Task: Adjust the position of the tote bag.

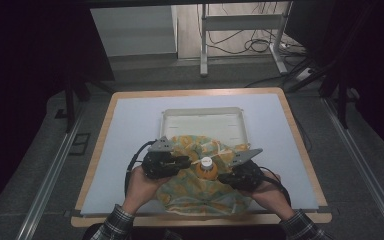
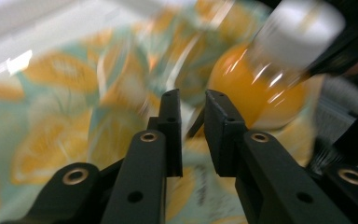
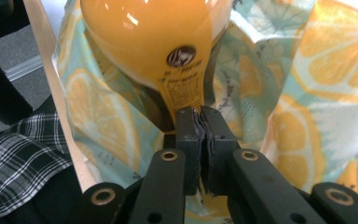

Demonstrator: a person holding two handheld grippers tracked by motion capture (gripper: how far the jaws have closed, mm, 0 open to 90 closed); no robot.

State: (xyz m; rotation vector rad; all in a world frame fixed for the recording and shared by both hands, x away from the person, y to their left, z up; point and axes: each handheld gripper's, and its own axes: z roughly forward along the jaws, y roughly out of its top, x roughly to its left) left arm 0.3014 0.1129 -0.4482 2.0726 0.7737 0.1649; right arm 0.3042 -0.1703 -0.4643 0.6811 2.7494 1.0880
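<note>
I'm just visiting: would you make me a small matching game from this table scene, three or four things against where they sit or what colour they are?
Things:
1. bottle
2. cloth
3. tray
4. table

Descriptions:
A. pale and shallow, at the far side of the table
B. printed with orange slices
C. orange, with a white cap
D. pale top with a wooden edge

Pairs: 1-C, 2-B, 3-A, 4-D

Cloth and glossy bottle
Soft printed cloth point(image 1: 200, 192) is lying matt; the orange bottle point(image 3: 154, 37) is shining smooth and glossy
</note>
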